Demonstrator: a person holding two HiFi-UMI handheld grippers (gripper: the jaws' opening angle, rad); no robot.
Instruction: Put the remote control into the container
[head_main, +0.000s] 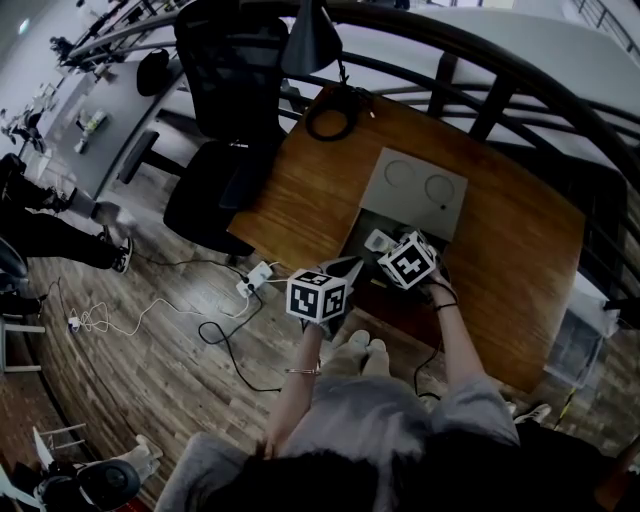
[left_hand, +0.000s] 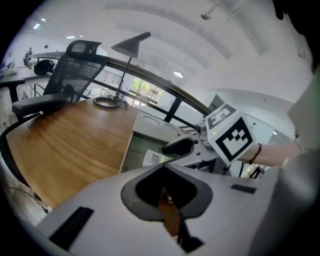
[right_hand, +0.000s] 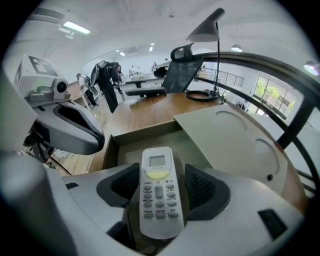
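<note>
Jaws of right gripper snug around remote control over container; those of left gripper together, empty

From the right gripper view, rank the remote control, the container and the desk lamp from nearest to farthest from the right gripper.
1. remote control: held between the jaws.
2. container: open, just ahead of the remote's tip.
3. desk lamp: at the far end of the table, right of centre.
</note>
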